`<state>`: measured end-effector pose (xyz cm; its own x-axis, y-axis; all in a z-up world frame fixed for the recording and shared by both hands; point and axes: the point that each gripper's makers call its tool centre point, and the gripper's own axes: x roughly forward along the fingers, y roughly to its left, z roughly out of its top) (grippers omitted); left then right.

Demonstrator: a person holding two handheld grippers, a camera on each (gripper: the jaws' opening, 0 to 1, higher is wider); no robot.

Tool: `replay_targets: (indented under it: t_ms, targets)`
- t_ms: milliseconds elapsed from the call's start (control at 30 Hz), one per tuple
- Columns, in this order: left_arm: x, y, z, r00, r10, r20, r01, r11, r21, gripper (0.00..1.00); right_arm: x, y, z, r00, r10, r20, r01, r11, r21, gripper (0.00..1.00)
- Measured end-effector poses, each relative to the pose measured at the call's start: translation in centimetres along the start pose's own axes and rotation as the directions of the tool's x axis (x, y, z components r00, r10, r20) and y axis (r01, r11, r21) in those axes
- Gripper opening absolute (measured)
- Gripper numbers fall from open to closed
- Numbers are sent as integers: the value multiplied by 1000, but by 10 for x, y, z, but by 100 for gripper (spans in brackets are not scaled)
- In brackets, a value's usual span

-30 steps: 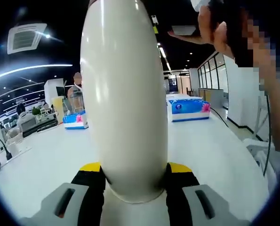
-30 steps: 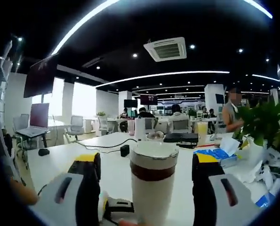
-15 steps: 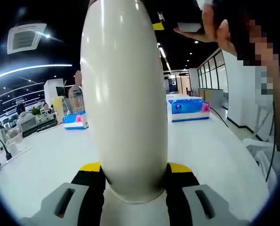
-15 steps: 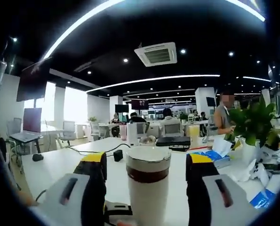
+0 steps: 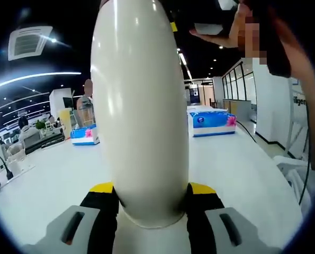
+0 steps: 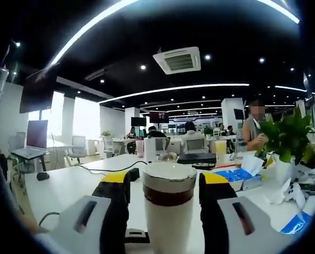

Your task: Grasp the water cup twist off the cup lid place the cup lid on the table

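An open office under a dark ceiling with curved white light strips (image 6: 162,87) and a square ceiling air vent (image 6: 177,59). Long white tables (image 5: 242,169) carry blue tissue packs (image 5: 213,121); a leafy green plant (image 6: 289,138), possibly potted, stands nearby, and bright windows (image 6: 88,124) line the far wall.

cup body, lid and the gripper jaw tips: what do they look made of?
Tall cream-white cup body: glossy, with ceiling-light streaks; coated metal or hard plastic, can't tell which.
White lid above a dark brown band: smooth with a soft sheen, probably plastic.
Left gripper and right gripper jaw tips: matte black, yellow-capped, likely rubber or plastic pads.
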<state>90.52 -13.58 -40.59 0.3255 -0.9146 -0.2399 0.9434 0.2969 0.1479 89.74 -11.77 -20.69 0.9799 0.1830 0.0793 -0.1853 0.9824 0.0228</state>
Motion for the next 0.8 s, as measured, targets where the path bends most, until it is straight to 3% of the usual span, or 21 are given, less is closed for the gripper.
replay_targets:
  t_ms: [233,500,800]
  targets:
    - [0,0,0,1000,0,0,0,1000,0,52,4,-3,-1,1000,4,0,-4,1000,31,53]
    - [0,0,0,1000,0,-1,0,1000,-1,52,6,-4,-1,1000,30,5,-30,999,34,44]
    - [0,0,0,1000,0,-1,0,1000,-3,51,5,-3,-2,998,62,-4,-62,998,-23,44]
